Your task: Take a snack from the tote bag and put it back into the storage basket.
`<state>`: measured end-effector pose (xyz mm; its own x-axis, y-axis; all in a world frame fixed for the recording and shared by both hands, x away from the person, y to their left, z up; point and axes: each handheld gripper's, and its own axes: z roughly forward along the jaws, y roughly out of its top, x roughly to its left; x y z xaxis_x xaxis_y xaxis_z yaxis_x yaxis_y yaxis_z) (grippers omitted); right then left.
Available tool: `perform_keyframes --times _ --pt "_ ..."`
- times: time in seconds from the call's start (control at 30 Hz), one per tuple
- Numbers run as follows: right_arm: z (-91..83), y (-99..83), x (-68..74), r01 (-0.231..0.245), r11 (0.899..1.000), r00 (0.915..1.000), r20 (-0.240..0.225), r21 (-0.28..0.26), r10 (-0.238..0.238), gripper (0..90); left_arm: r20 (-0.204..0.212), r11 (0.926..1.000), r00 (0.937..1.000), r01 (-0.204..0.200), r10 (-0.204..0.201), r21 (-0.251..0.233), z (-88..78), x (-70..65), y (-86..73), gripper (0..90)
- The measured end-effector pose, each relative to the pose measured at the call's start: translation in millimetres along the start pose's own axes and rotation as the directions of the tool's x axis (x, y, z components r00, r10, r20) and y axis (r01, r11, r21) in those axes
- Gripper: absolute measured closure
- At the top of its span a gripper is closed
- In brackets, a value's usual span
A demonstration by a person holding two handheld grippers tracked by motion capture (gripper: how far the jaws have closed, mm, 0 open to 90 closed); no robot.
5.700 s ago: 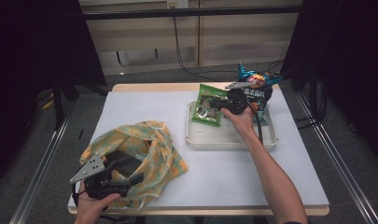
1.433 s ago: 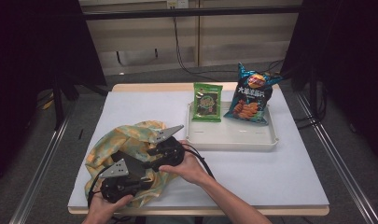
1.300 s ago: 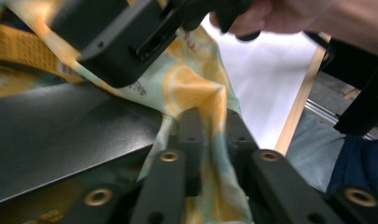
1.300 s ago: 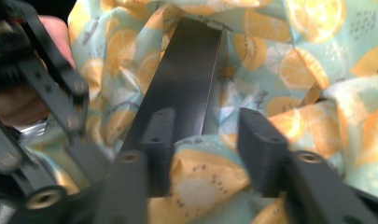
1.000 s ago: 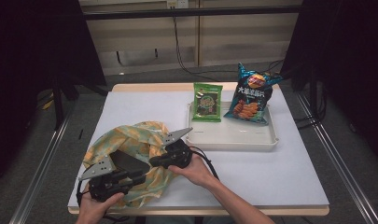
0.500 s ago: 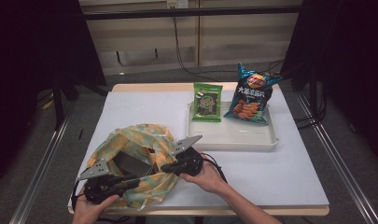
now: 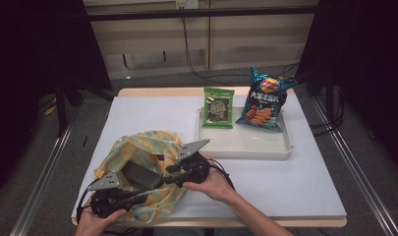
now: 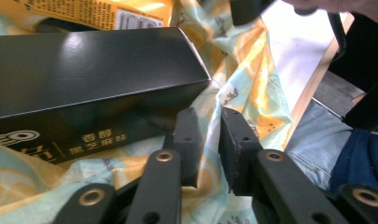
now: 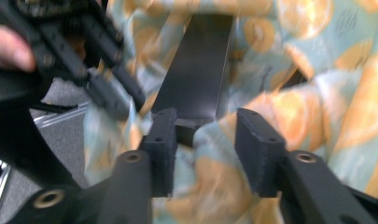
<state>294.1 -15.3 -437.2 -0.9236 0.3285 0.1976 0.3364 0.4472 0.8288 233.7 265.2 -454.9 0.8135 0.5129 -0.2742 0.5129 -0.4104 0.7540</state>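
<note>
A cloth bag (image 7: 137,147) printed with orange and teal lies at the table's near left. A dark box (image 7: 140,173) shows inside its mouth, with Chinese print on its side (image 8: 84,70). My left gripper (image 7: 146,196) sits at the bag's near edge. Its jaws (image 8: 210,135) have just been closing and pinch a fold of the cloth. My right gripper (image 7: 161,179) reaches into the bag's mouth from the right. Its jaws (image 9: 203,130) have just been opening and stand apart, with cloth and the box's end (image 9: 196,70) between them, unpressed.
A white tray (image 7: 245,147) sits at the far right with a green snack packet (image 7: 218,108) and a blue chips bag (image 7: 264,101) leaning at its back. A yellow packet (image 8: 84,9) lies in the bag behind the box. The table's edge is close behind both hands.
The right hand left the tray and came to the bag. Over the last second the bag's mouth has spread wider and the dark box shows more. Both hands stayed nearly in place.
</note>
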Motion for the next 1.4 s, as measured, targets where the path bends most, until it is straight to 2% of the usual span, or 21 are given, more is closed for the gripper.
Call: perform_keyframes --times 0.17,0.27,0.3,0.33,0.47,0.67,0.73,0.77,1.07,1.2,1.4 --pt "11.1 13.8 -2.8 -0.012 1.0 0.9998 -0.015 -0.01 0.012 52.8 0.012 1.0 0.9999 -0.01 0.01 0.001 0.7 -1.9 0.2 83.4" --pt "31.1 20.8 -6.0 -0.018 1.0 0.9996 -0.02 0.025 0.019 49.2 0.029 0.9998 0.9994 -0.021 0.021 0.008 1.8 -3.7 0.2 86.3" --pt "34.5 21.4 -6.5 -0.023 0.999 0.9996 -0.018 0.027 0.023 47.5 0.026 0.9991 0.9989 -0.038 0.038 0.021 1.3 -3.4 0.5 86.9" --pt "39.0 22.2 -6.8 -0.019 1.0 0.9996 -0.022 0.024 0.019 45.7 0.031 0.9995 0.9991 -0.029 0.028 0.016 1.9 -4.3 0.4 87.1" --pt "54.0 26.6 -2.1 -0.015 0.999 0.9995 -0.027 0.036 0.016 39.8 0.035 0.9992 0.9988 -0.036 0.035 0.019 2.2 -4.3 0.5 87.8" --pt "70.8 27.6 3.3 0.003 0.995 0.9998 -0.02 0.102 -0.001 34.5 0.04 0.998 0.9975 -0.058 0.057 0.024 2.4 -7.0 1.2 87.9" --pt "75.1 24.7 1.1 -0.015 0.993 0.9995 -0.025 0.114 0.018 31.4 0.046 0.9984 0.9977 -0.052 0.05 0.021 2.7 -6.5 1.1 87.8" --pt "76.4 24.0 1.1 -0.019 0.993 0.9994 -0.024 0.119 0.022 31.5 0.047 0.9985 0.9977 -0.05 0.049 0.024 2.7 -6.3 1.1 87.8" --pt "83.3 26.4 3.9 0.031 0.986 0.9995 0.005 0.163 -0.032 32.9 0.05 0.9986 0.9977 -0.047 0.046 0.024 3.2 -6.0 1.5 87.4" --pt "87.4 27.5 4.0 0.037 0.984 0.9987 0.026 0.176 -0.043 33.1 0.049 0.9982 0.9976 -0.051 0.05 0.031 4.2 -6.0 1.7 87.1" --pt "90.3 30.8 1.9 0.035 0.979 0.9988 0.027 0.202 -0.041 37.0 0.051 0.9984 0.9975 -0.049 0.048 0.026 4.2 -5.3 1.5 85.3"
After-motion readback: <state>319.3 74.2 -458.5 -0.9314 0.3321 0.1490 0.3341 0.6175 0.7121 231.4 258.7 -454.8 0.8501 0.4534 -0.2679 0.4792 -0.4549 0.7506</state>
